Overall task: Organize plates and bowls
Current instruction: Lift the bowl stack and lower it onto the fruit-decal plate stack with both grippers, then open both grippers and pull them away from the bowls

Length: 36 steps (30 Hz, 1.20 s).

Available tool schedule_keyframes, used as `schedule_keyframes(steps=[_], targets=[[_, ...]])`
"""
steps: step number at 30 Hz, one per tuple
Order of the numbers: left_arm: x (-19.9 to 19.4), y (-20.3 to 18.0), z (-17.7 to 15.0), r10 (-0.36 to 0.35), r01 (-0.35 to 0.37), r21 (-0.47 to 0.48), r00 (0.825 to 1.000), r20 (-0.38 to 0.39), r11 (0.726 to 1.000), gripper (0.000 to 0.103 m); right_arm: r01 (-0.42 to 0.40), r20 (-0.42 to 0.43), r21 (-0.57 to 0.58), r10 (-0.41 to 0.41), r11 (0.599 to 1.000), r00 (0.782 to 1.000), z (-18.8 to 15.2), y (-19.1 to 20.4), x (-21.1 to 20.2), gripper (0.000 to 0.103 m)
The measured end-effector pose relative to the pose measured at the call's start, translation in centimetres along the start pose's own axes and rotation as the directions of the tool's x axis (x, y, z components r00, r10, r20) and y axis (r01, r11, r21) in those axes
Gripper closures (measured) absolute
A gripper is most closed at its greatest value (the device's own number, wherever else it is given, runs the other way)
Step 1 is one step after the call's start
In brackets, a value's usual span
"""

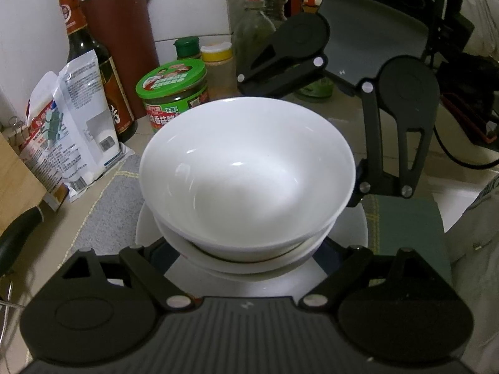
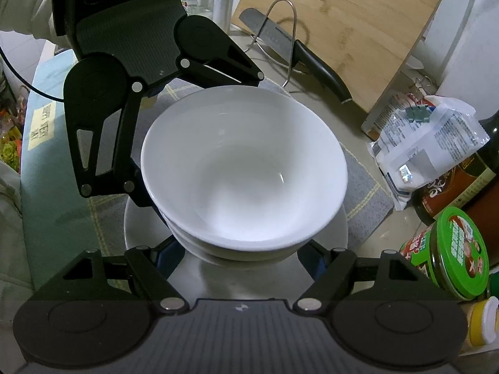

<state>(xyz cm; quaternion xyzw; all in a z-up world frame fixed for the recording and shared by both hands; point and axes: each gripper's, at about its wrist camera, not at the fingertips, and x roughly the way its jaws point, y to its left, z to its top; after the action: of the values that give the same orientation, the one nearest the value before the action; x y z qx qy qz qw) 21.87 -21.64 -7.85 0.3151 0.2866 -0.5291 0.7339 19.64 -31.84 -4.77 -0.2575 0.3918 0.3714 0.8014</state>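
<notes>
Two white bowls are nested: the top bowl (image 1: 246, 168) (image 2: 246, 168) sits in a lower bowl (image 1: 255, 261) (image 2: 237, 252). Below them lies a white plate (image 1: 352, 227) (image 2: 336, 233) on a grey mat (image 1: 112, 205). My left gripper (image 1: 246, 249) (image 2: 202, 137) flanks the lower bowl from one side, and my right gripper (image 2: 240, 249) (image 1: 312, 124) flanks it from the opposite side. The blue-padded fingers (image 1: 159, 252) (image 2: 312, 255) of both press against the stack's lower part. Their tips are hidden under the rims. Whether the stack rests on the plate cannot be told.
Behind the stack stand a green-lidded jar (image 1: 171, 93), a dark sauce bottle (image 1: 90, 62), a brown knife block (image 1: 121, 31) and a clipped bag (image 1: 71, 131). A bamboo cutting board (image 2: 349, 28), a knife (image 2: 305, 59) and a wire rack (image 2: 290, 34) lie beyond. A green cloth (image 1: 405, 227) is beside the plate.
</notes>
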Motion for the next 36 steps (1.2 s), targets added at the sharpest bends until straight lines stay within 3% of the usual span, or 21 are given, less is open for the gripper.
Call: schedule_keyframes(steps=[5,8,12,19,22,26,29,32,36], targets=[[0.0,0.3,-0.2,-0.003,0.003,-0.018,1.000,0.004,1.000,0.013,0.007,0.004,-0.006,-0.007,1.000,1.000,0.0,0.2,0.0,0.020],[0.0,0.3,-0.4,0.000,0.000,-0.030,1.000,0.014,1.000,0.009,-0.014,0.007,0.013,0.014,1.000,1.000,0.2,0.3,0.1,0.009],[-0.5,-0.4,-0.8,0.031,-0.031,-0.008,0.999,0.017,0.999,0.008,-0.009,0.003,0.001,0.009,1.000,1.000,0.1,0.7,0.1,0.005],[-3.4,-1.0,-2.5,0.165,-0.155,-0.134,0.984,0.065,0.979,0.006,0.009,0.019,0.012,-0.010,1.000,1.000,-0.2,0.7,-0.6,0.000],[-5.4,-1.9,-3.1,0.271,-0.250,-0.177,0.957,0.105,0.952,0.001,0.022,0.026,0.017,-0.022,1.000,0.999,-0.2,1.1,-1.5,0.000],[-8.1,-2.8,-3.9,0.355,-0.307,-0.263,0.921,0.159,0.914,0.001,0.092,0.023,0.017,-0.092,0.996,0.995,0.1,2.9,-3.3,0.000],[-10.2,-3.9,-4.4,0.446,-0.367,-0.324,0.868,0.218,0.872,0.001,0.156,0.045,0.003,-0.156,0.988,0.987,0.9,5.1,-5.5,0.000],[-12.1,-5.1,-5.1,0.515,-0.409,-0.360,0.811,0.277,0.839,0.001,0.263,0.079,0.056,-0.267,0.963,0.960,2.4,6.9,-7.7,0.000],[-14.3,-6.4,-6.0,0.566,-0.425,-0.436,0.779,0.270,0.793,0.001,0.359,0.111,0.304,-0.407,0.883,0.907,5.4,7.6,-10.3,0.000]])
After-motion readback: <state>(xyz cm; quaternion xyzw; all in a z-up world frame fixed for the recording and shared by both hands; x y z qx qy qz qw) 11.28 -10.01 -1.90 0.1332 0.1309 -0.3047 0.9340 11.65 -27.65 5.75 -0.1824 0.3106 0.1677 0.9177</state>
